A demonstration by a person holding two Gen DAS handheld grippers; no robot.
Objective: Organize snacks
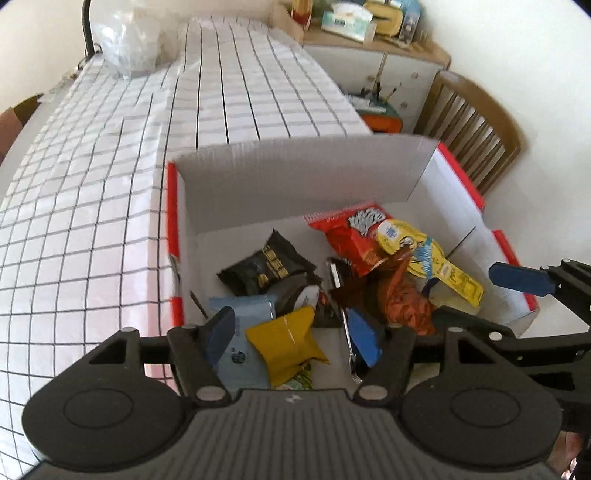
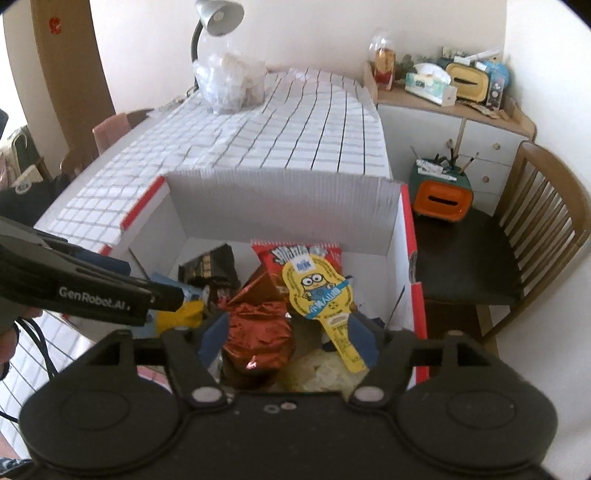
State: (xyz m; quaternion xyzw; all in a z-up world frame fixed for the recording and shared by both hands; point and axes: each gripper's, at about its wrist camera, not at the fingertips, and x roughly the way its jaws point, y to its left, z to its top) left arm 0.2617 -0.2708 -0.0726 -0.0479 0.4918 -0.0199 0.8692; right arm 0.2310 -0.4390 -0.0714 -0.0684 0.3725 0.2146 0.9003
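A white cardboard box with red edges [image 1: 295, 177] [image 2: 280, 206] stands on the checked table and holds several snack packs: a black pack [image 1: 266, 267], a yellow pack [image 1: 288, 343], a light blue pack [image 1: 243, 332], a red pack [image 1: 351, 229] [image 2: 295, 254], a brown foil pack [image 1: 399, 299] [image 2: 258, 328] and a yellow Minions tag [image 1: 424, 254] [image 2: 321, 299]. My left gripper [image 1: 291, 336] is open over the yellow pack, holding nothing. My right gripper [image 2: 288, 338] is open above the foil pack and tag, holding nothing. It also shows in the left wrist view [image 1: 517, 278].
A checked tablecloth [image 1: 110, 206] covers the table. A clear plastic bag [image 1: 129, 40] [image 2: 231, 83] and a lamp [image 2: 218, 18] stand at the far end. A wooden chair [image 2: 517, 240] and a cabinet with clutter [image 2: 461, 110] are to the right.
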